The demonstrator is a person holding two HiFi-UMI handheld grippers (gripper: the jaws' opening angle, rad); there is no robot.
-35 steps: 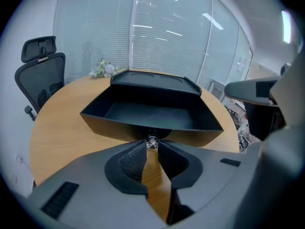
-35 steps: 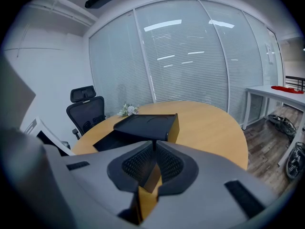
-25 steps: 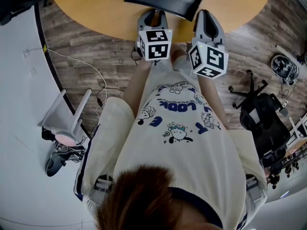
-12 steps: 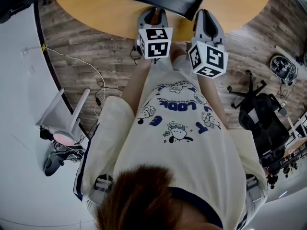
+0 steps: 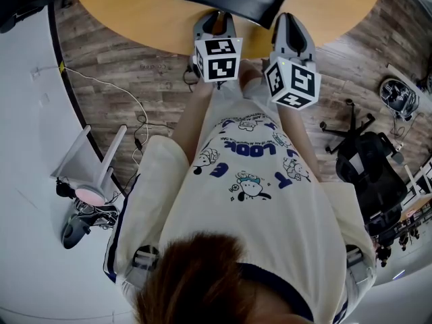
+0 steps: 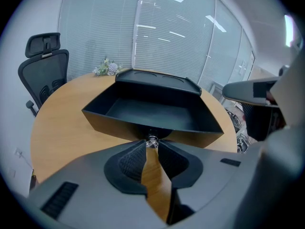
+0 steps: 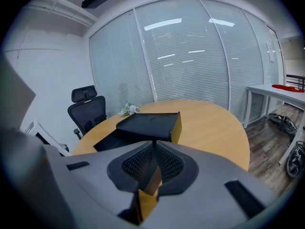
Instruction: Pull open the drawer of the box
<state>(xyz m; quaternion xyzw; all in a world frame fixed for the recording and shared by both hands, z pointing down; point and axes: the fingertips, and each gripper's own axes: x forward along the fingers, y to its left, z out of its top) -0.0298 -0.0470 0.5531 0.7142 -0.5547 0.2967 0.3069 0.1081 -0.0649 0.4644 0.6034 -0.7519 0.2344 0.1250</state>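
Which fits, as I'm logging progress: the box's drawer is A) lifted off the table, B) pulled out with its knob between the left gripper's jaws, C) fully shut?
B: the left gripper view shows the drawer pulled out, its inside exposed, with the left gripper closed on its small metal knob.

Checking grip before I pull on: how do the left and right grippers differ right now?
The left gripper has its fingers closed on the small silver knob of the drawer; the right gripper is shut with nothing between. The left gripper faces the open drawer head-on; the right gripper sees the box from a corner. Both are held side by side at the table edge, pointing at the box.
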